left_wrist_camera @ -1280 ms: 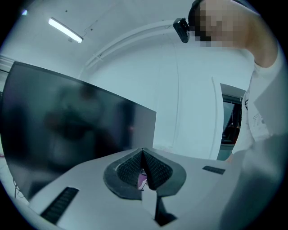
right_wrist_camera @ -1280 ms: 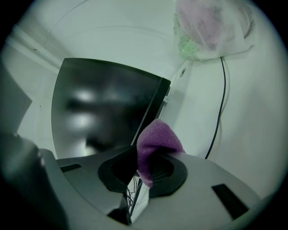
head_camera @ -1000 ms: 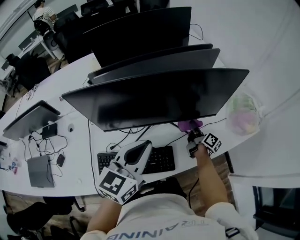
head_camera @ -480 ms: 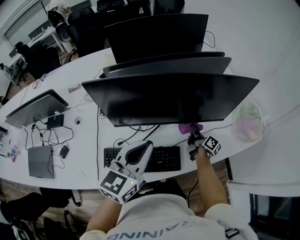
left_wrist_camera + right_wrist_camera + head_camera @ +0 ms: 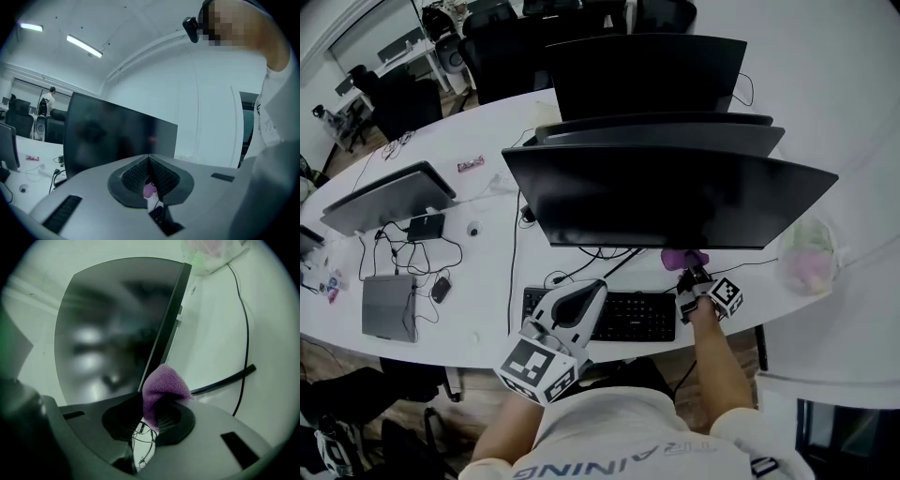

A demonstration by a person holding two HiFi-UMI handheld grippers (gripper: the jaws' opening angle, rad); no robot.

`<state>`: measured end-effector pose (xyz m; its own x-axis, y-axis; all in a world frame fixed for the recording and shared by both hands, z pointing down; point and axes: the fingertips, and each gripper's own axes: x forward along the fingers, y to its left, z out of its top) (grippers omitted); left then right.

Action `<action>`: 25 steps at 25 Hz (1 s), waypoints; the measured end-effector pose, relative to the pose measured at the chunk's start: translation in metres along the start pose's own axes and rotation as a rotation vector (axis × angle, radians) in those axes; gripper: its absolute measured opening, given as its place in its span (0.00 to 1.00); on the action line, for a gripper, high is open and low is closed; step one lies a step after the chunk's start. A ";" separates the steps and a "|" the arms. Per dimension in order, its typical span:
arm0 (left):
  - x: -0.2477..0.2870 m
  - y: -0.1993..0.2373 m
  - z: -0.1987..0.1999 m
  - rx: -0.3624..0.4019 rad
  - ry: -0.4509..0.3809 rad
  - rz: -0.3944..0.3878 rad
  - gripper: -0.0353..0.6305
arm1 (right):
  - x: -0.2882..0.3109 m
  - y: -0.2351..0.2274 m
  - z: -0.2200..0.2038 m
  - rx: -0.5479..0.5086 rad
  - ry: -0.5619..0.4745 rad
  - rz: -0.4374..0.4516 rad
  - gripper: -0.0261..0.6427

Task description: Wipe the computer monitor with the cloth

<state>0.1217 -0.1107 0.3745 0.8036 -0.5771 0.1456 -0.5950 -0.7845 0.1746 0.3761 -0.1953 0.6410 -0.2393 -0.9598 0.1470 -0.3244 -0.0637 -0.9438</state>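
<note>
At your far left on the desk (image 5: 487,150) a dark screen (image 5: 389,195) lies tilted, with a grey slab (image 5: 390,307) near it and loose cables (image 5: 403,262) between them. Your left gripper (image 5: 148,159) hangs over the near desk edge, just above the left end of the keyboard (image 5: 623,317), its jaws pressed together with nothing between them. The monitor (image 5: 675,202) stands in the middle, its dark face leaning toward you, and the backs of more monitors (image 5: 647,80) are lined up close behind it. Cords (image 5: 591,258) trail from beneath it toward the keyboard. Your right gripper (image 5: 150,408) reaches up from just past the keyboard's right end, clamped on the purple cloth (image 5: 161,385). The cloth sits at the monitor's lower edge, right of its middle; you cannot tell whether it touches the glass. A black cable (image 5: 241,338) runs along the desk just beside it. Farther right, a clear bag (image 5: 809,258) rests near the monitor's right corner.
</note>
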 end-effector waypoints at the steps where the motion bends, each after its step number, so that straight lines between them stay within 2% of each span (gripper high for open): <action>1: -0.003 0.002 0.000 -0.002 0.001 0.004 0.06 | 0.002 0.001 -0.003 0.002 0.004 0.002 0.12; 5: -0.014 0.009 0.000 -0.001 -0.001 0.023 0.06 | 0.009 0.006 -0.018 0.002 0.026 0.009 0.12; 9: -0.025 0.015 0.001 0.032 0.001 0.041 0.06 | 0.017 0.013 -0.033 0.007 0.045 0.018 0.12; 16: -0.041 0.024 0.001 0.022 -0.007 0.053 0.06 | 0.026 0.019 -0.053 0.038 0.061 0.035 0.12; 25: -0.063 0.038 0.002 0.018 -0.009 0.086 0.06 | 0.038 0.028 -0.075 0.016 0.081 0.029 0.12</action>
<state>0.0486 -0.1046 0.3702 0.7495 -0.6447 0.1502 -0.6618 -0.7357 0.1444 0.2895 -0.2135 0.6423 -0.3215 -0.9361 0.1424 -0.3016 -0.0414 -0.9525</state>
